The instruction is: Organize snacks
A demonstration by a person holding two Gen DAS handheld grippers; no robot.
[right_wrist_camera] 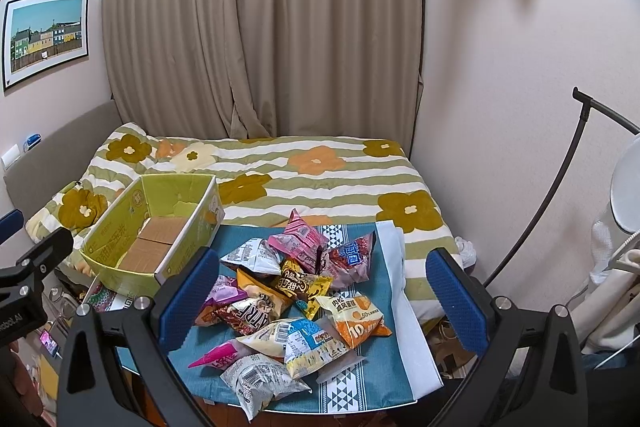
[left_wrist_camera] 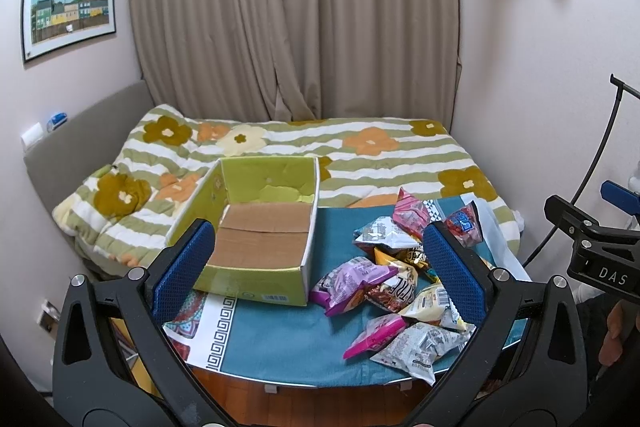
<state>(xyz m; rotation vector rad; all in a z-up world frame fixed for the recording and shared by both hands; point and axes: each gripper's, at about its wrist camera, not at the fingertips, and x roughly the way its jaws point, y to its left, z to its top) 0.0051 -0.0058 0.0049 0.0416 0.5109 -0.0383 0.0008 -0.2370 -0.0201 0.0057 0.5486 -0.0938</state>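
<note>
Left wrist view, scanning from the left edge: the left gripper [left_wrist_camera: 320, 263] hangs above the near table edge with its blue fingers [left_wrist_camera: 186, 265] spread wide and nothing between them. Left of centre sits the green cardboard box [left_wrist_camera: 262, 227], open-topped, bare brown floor showing, no packet inside. It rests on the teal tablecloth [left_wrist_camera: 280, 339], and its left corner appears to overhang the table's left edge. Right of centre, the snack pile [left_wrist_camera: 400, 279] lies loose on the cloth, close beside the box but apart from it. At the far right edge the right gripper's body is partly visible. Right wrist view: box at middle left, then the snack pile [right_wrist_camera: 296, 299] at lower centre, framed by the right gripper [right_wrist_camera: 324, 295], fingers likewise wide and empty, above the packets. An orange packet [right_wrist_camera: 356, 319] lies toward the pile's right side; a grey packet [right_wrist_camera: 256, 383] sits lower centre at the near table edge. Judgement: sorting not yet begun. Risks: the packets overlap, so closing on one may drag a neighbour; the grey packet could be nudged off the near edge; puffed bags are slippery and may squirt from the pads; a push on the box's left side could tip it off the table.
</note>
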